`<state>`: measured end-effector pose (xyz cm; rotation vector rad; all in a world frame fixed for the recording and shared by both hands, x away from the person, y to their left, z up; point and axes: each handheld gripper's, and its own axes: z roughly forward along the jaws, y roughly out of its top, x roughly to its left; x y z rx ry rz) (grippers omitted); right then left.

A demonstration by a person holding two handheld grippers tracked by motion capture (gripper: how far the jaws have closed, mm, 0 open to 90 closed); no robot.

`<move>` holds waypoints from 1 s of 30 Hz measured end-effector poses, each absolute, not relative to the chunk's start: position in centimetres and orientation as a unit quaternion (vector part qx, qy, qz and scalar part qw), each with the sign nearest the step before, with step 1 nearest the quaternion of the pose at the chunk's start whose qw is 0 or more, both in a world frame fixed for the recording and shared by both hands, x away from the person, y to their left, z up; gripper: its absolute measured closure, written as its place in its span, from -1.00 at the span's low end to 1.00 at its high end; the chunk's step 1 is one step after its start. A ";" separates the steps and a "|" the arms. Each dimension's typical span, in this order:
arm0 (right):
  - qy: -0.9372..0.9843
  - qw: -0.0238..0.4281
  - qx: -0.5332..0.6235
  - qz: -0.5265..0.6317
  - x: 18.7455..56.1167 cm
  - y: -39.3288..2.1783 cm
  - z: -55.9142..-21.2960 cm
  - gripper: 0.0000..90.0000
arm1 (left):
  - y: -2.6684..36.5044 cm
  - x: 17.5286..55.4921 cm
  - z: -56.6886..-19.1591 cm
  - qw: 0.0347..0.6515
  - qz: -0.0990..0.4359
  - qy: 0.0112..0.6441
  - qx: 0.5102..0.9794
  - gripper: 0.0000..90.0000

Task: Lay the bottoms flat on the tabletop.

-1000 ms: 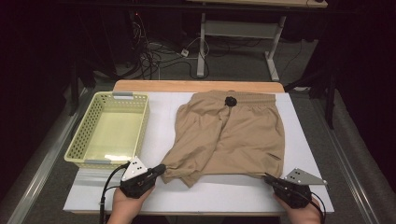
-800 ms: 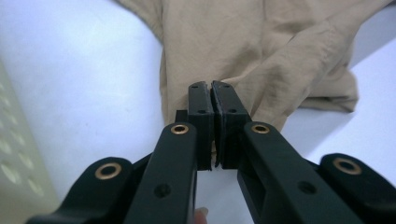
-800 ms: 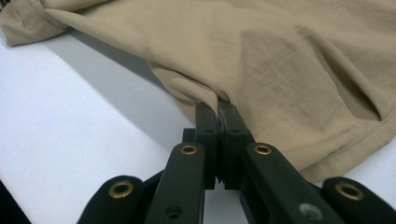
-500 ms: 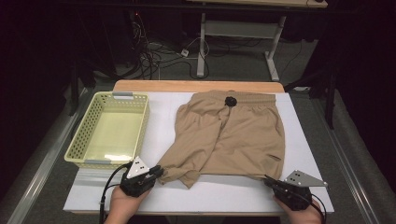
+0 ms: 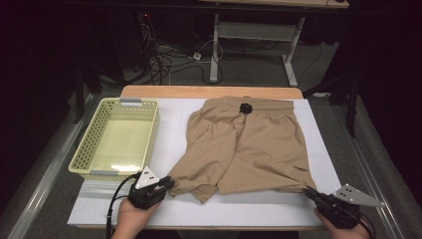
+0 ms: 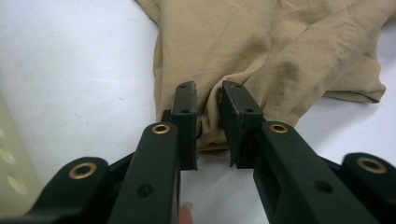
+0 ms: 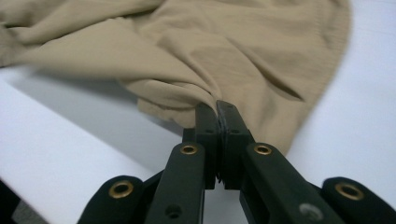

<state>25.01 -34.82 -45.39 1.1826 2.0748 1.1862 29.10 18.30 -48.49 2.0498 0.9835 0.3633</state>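
Since the earlier frame the left gripper [image 6: 208, 100] has been opening its jaws; they now stand a narrow gap apart, with the hem fold between the pads, which no longer press it. One pair of tan shorts [image 5: 244, 144] lies spread on the white table [image 5: 174, 119], waistband toward the far edge. One right gripper [image 7: 217, 109] stays clamped on the right leg's hem at the near right corner. One yellow basket [image 5: 82, 154] sits along the left edge. Both hands rest low at the near edge.

Left claw [image 5: 168, 183], jaws just opening, a narrow gap between them; right claw [image 5: 307, 190], jaws pressed together, both held low.
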 end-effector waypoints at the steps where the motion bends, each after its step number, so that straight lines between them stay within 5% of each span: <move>1: 0.752 0.237 0.438 0.431 25.0 -35.3 -45.4 0.98 | 18.3 29.1 -48.5 0.408 0.143 0.392 0.812 0.66; 7: 0.741 0.231 0.461 0.430 25.5 -36.7 -46.4 0.96 | 18.6 29.2 -48.4 0.418 0.136 0.398 0.806 0.65; 13: 0.738 0.232 0.453 0.443 25.4 -36.2 -45.8 0.71 | 18.3 28.7 -47.1 0.425 0.149 0.397 0.800 0.04; 18: 0.741 0.234 0.440 0.450 25.3 -35.5 -45.3 0.63 | 16.1 27.2 -45.1 0.451 0.171 0.356 0.801 -0.15; 30: 0.750 0.225 0.405 0.472 24.6 -33.6 -44.4 0.41 | 8.6 25.9 -46.1 0.417 0.156 0.283 0.850 -0.23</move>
